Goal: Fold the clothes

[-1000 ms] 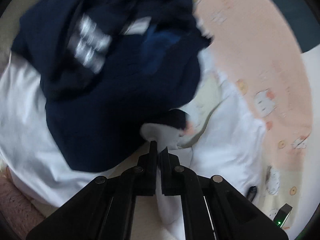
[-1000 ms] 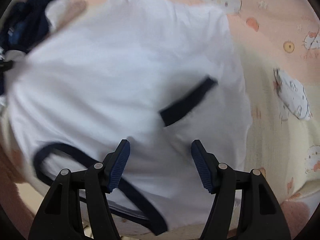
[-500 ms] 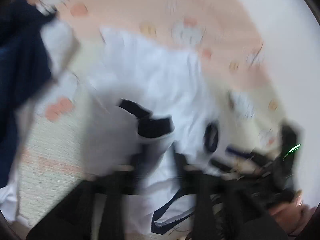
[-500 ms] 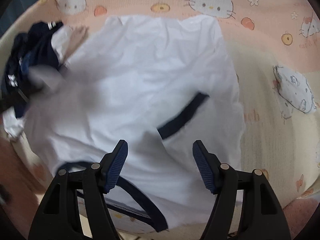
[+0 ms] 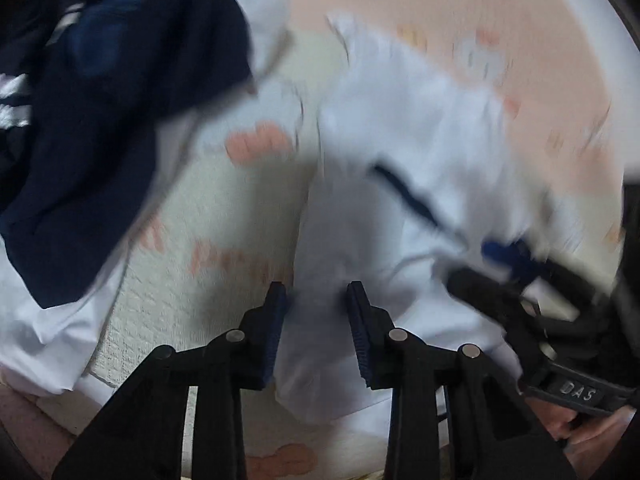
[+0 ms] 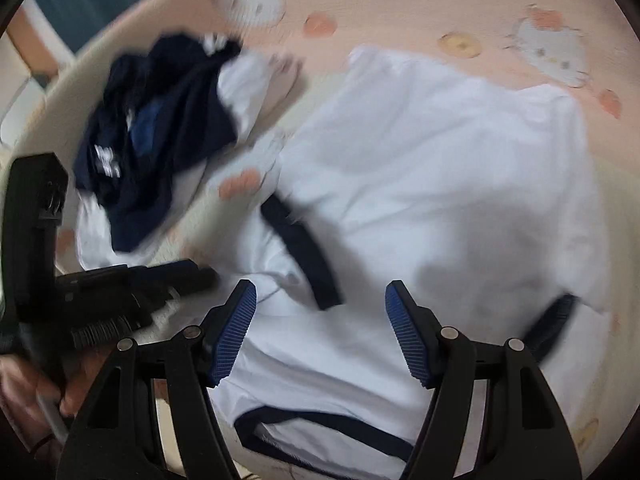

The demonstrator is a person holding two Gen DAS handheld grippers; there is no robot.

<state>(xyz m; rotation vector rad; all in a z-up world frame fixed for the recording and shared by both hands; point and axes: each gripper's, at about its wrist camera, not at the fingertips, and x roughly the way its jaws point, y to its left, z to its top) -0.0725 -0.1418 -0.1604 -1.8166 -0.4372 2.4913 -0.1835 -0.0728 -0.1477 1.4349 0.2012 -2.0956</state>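
While the navy garment [image 6: 152, 140] is lying crumpled left of the white shirt [image 6: 440, 168] on the cartoon-print bedsheet [image 6: 400, 8], a strip of bare sheet is showing between them. At the shirt's left edge, the left gripper [image 5: 316, 328] is closing, fabric between its jaws. Over the shirt's near part, the right gripper [image 6: 320, 332] is hanging wide apart, gripping nothing.

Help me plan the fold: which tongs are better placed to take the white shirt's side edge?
Left, probably. The left tongs already straddle the edge of the white shirt and are closing on it. The right tongs hang open over the shirt's middle, near the navy sleeve band, with no edge between them.
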